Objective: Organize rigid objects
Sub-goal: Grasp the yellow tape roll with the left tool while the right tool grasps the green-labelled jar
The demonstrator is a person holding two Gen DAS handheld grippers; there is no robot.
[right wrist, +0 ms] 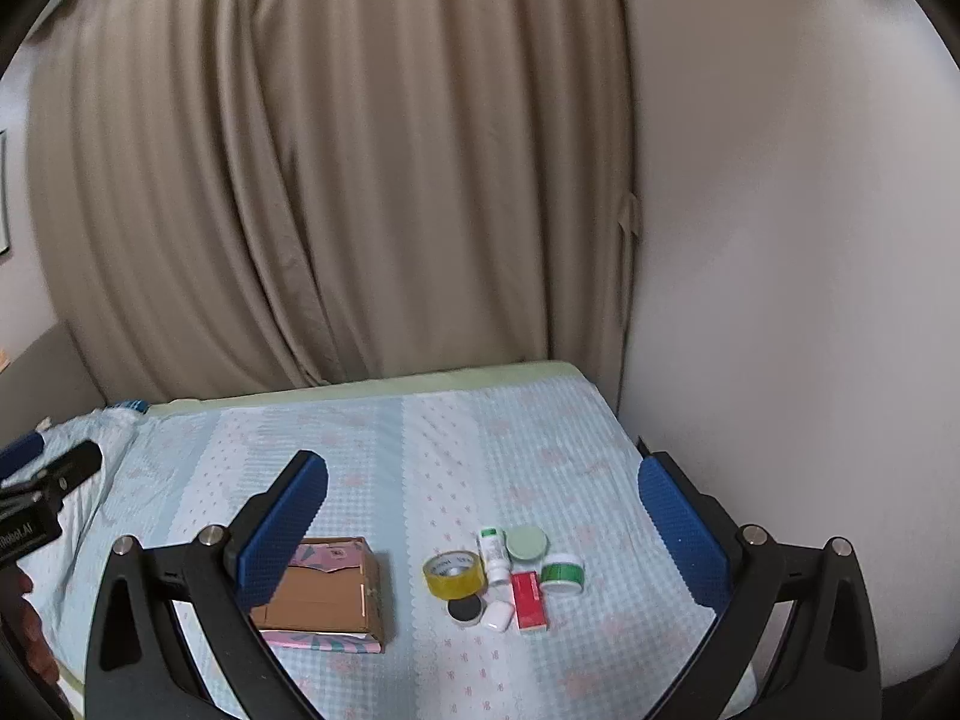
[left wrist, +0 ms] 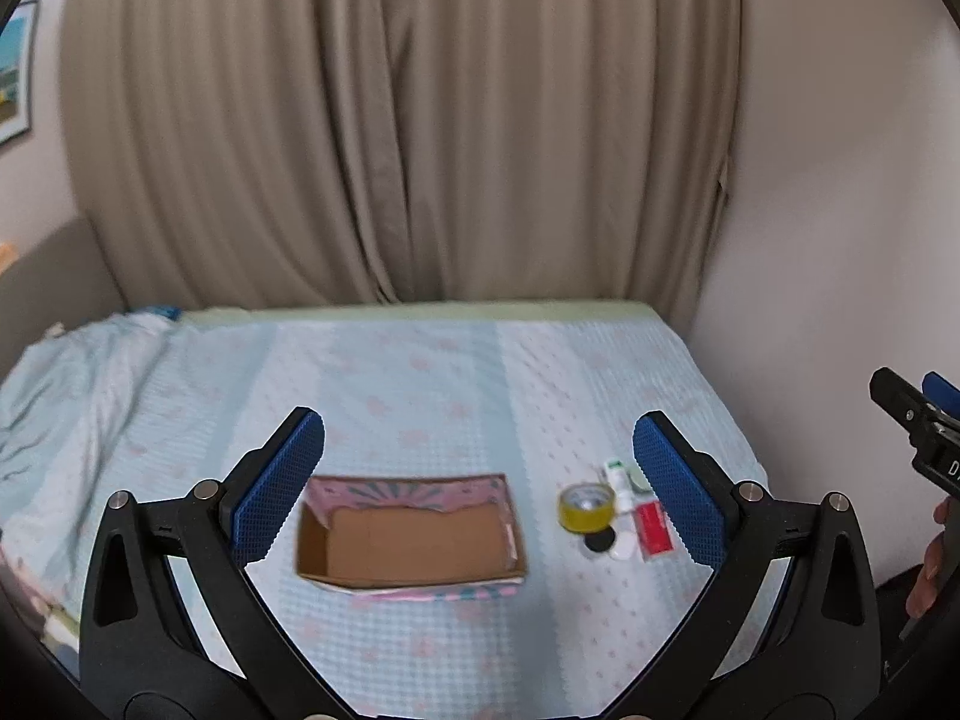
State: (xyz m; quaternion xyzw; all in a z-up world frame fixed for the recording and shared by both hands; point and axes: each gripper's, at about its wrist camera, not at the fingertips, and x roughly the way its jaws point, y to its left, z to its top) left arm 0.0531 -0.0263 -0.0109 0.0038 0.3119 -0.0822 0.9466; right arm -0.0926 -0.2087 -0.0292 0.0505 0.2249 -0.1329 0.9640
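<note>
Two grippers hover over a bed (right wrist: 372, 438) w/ a pale blue quilted cover, curtain (right wrist: 300, 180) behind. Left gripper (left wrist: 479, 480): fingers spread wide, nothing between them. Right gripper (right wrist: 483, 531): fingers likewise wide apart, empty.

Left of centre sits the box (left wrist: 414, 540), an open cardboard tray w/ pink patterned outside; as far as the left wrist view shows, nothing is in it. Just to its right, apart from it, a tight cluster of small items: yellow tape roll (right wrist: 454, 575), white bottle (right wrist: 494, 558) lying down, pale green lid (right wrist: 527, 543), green jar (right wrist: 563, 573), red carton (right wrist: 529, 601), black disc (right wrist: 465, 609), white case (right wrist: 497, 616). Several touch or nearly touch.

Judgement: all look light and stiff, so a firm pinch should do no harm. Tape roll is best taken across its outer wall; jar and bottle are probably smooth plastic and could slip, so grip at mid-body. Carton may dent, so take its long sides gently. Disc and lid lie flat on soft bedding, hard to get under; approx. an edge pinch. Box walls are thin and could shift if bumped.
</note>
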